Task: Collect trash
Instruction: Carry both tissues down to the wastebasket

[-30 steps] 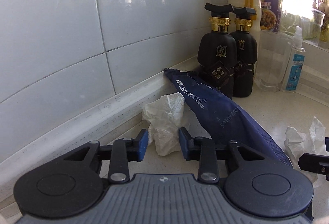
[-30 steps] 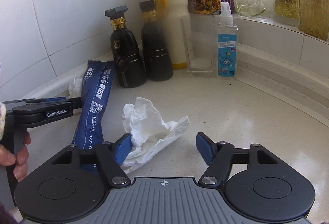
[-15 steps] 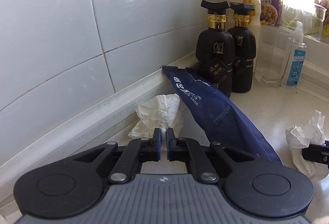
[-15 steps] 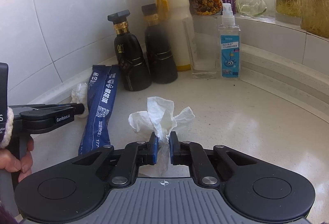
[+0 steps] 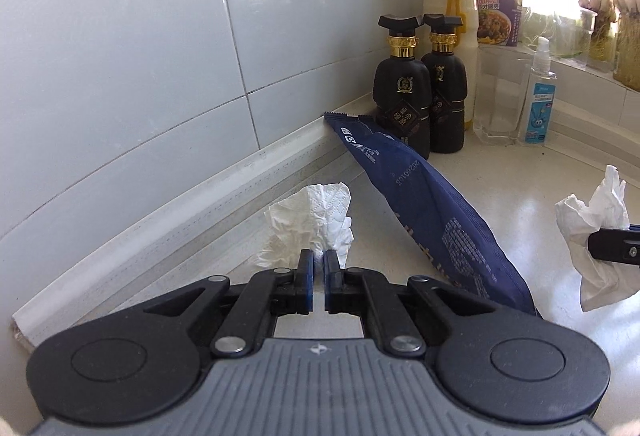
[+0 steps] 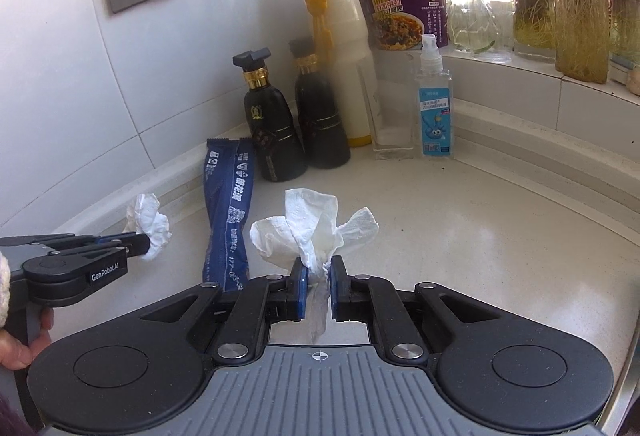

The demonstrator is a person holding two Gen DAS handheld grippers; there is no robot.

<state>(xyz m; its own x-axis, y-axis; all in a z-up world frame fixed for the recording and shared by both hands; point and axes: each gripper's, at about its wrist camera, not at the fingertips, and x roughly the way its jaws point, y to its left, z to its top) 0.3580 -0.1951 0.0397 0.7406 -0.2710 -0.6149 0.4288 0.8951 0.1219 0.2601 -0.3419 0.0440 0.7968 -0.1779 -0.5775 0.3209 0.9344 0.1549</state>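
My left gripper (image 5: 319, 263) is shut on a crumpled white tissue (image 5: 314, 224), held just above the counter beside the tiled wall. In the right wrist view the same left gripper (image 6: 146, 245) shows at the left with its tissue (image 6: 150, 220) at the tips. My right gripper (image 6: 318, 272) is shut on a second white tissue (image 6: 316, 228), lifted off the counter; that tissue (image 5: 596, 220) also appears at the right edge of the left wrist view. A long dark blue wrapper (image 5: 420, 196) lies flat on the counter between the two, also visible as the blue wrapper (image 6: 230, 212) in the right wrist view.
Two black bottles (image 6: 276, 124) stand in the corner with a white bottle with a yellow cap (image 6: 340, 48), a glass (image 6: 392, 108), a spray bottle (image 6: 434, 104) and a purple noodle cup (image 6: 404, 12). Jars of garlic (image 6: 576, 16) line the sill. A person's hand (image 6: 16, 344) holds the left gripper.
Both grippers went from open around their tissues to shut on them, then rose and pulled back with the tissues. The blue wrapper stayed where it lay.
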